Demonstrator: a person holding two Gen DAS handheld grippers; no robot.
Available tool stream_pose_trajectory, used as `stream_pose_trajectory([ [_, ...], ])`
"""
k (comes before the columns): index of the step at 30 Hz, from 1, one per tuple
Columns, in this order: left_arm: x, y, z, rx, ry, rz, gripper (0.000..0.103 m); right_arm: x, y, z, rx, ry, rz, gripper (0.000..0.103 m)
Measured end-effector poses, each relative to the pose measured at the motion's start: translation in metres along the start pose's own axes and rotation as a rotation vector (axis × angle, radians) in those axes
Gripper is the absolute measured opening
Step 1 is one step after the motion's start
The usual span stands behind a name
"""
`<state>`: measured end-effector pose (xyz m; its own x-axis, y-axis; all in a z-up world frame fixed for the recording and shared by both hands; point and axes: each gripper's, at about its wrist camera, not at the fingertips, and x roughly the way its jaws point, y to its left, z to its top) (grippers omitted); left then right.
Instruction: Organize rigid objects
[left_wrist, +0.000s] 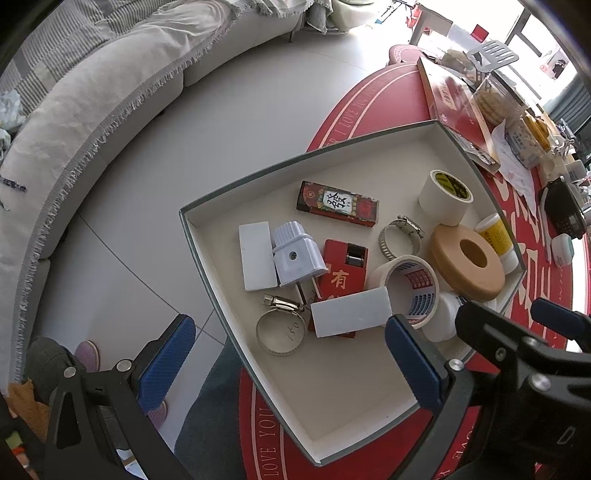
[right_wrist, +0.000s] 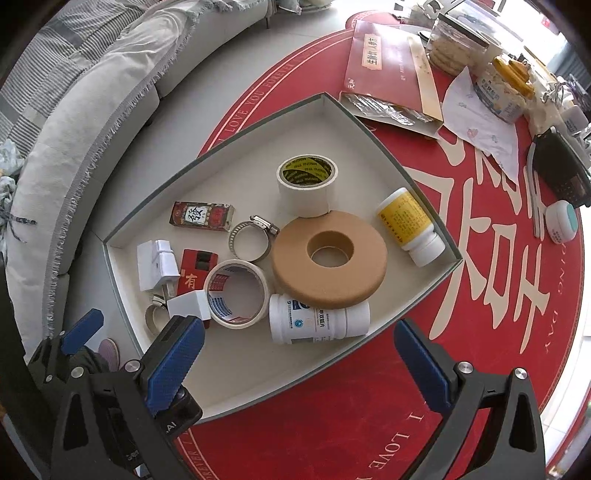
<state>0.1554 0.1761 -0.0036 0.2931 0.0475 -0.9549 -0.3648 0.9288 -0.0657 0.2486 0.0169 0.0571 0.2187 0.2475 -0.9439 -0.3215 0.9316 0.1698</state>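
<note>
A cream box lid (left_wrist: 332, 398) (right_wrist: 236, 373) with a grey-green rim lies on the red round table and holds many small items. Inside are a brown ring (left_wrist: 467, 260) (right_wrist: 328, 258), two tape rolls (left_wrist: 445, 197) (right_wrist: 236, 293), a white plug (left_wrist: 295, 254), red boxes (left_wrist: 338, 203) (right_wrist: 201, 216), hose clamps (left_wrist: 282, 330) (right_wrist: 253, 238), white blocks (left_wrist: 351, 317) and two pill bottles (right_wrist: 410, 227) (right_wrist: 319, 319). My left gripper (left_wrist: 291, 362) hovers open over the lid's near corner. My right gripper (right_wrist: 299, 362) hovers open just above the white bottle, holding nothing.
A red gift box (right_wrist: 384, 66), paper (right_wrist: 480, 129), food jars (right_wrist: 454, 44), a black device (right_wrist: 561, 170) and a small white case (right_wrist: 561, 221) crowd the far right of the table (right_wrist: 369, 424). A grey sofa (left_wrist: 92, 122) curves along the left. A person's slippers (left_wrist: 88, 354) show below.
</note>
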Motion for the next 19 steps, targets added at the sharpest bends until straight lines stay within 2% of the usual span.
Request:
stream_pose_trajectory([
  [15, 0.0024, 0.0017, 0.0009, 0.002, 0.007, 0.004, 0.102, -0.0011, 0.0032, 0.0013, -0.009, 0.000, -0.017, 0.103],
  [19, -0.0007, -0.0006, 0.0006, 0.025, -0.017, 0.007, 0.102, -0.0003, 0.0036, 0.0022, -0.011, 0.001, -0.020, 0.103],
])
